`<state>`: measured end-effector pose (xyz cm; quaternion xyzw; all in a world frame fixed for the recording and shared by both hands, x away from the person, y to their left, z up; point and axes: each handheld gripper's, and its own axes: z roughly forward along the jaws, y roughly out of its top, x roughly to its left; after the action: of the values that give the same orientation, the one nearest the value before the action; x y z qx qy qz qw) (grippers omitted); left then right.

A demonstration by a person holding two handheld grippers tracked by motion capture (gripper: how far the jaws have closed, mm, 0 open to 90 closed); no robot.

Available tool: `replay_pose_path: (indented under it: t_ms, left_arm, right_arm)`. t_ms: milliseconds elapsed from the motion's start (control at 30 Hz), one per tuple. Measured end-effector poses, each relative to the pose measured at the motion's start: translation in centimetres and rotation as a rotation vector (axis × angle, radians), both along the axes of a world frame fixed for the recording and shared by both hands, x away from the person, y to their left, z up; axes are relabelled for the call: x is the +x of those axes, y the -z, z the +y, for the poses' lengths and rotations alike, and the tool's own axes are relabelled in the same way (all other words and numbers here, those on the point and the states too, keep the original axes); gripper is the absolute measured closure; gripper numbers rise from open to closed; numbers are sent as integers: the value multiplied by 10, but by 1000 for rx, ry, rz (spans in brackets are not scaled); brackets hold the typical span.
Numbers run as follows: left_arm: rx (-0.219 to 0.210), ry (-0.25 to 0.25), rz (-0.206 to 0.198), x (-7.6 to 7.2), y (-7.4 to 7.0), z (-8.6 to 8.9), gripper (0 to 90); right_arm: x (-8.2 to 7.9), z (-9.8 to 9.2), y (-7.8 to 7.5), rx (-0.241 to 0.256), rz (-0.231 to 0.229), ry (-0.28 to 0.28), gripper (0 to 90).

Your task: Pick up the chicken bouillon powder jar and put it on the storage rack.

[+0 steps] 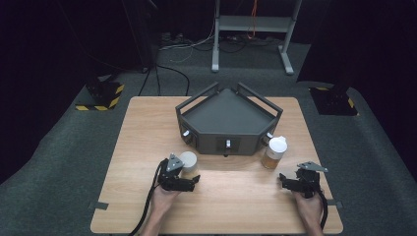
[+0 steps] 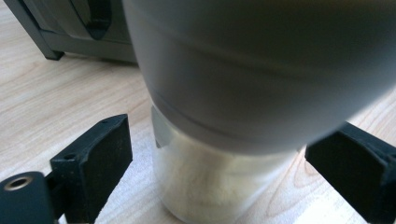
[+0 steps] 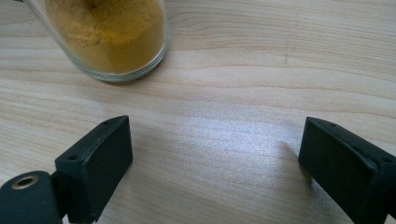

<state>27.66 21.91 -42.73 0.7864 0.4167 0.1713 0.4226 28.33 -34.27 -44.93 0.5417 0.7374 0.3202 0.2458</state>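
A small jar of pale powder with a grey-white cap (image 1: 189, 162) stands upright on the table near my left gripper (image 1: 195, 181). In the left gripper view the jar (image 2: 210, 182) sits between the two open black jaws, with a gap on each side. A second jar with brown-yellow powder and a white cap (image 1: 273, 152) stands at the right front corner of the dark rack. My right gripper (image 1: 284, 181) is open, low over bare wood just below and right of that jar (image 3: 112, 37), apart from it.
A dark grey wedge-shaped rack (image 1: 229, 118) with rails and small knobs stands at the back middle of the wooden table (image 1: 216, 206). Beyond the table lie cables and a white stand's feet (image 1: 252, 24) on grey carpet.
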Motion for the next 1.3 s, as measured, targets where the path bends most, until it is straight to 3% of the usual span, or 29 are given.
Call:
replay_pose_path:
  t_ms: [1000, 1300]
  left_arm:
    - [-14, 2, -24, 6, -2, -7, 263]
    - [3, -15, -47, 2, -3, -11, 316]
  right_arm:
    - [0, 0, 0, 0, 0, 0, 94]
    - [0, 0, 0, 0, 0, 0, 94]
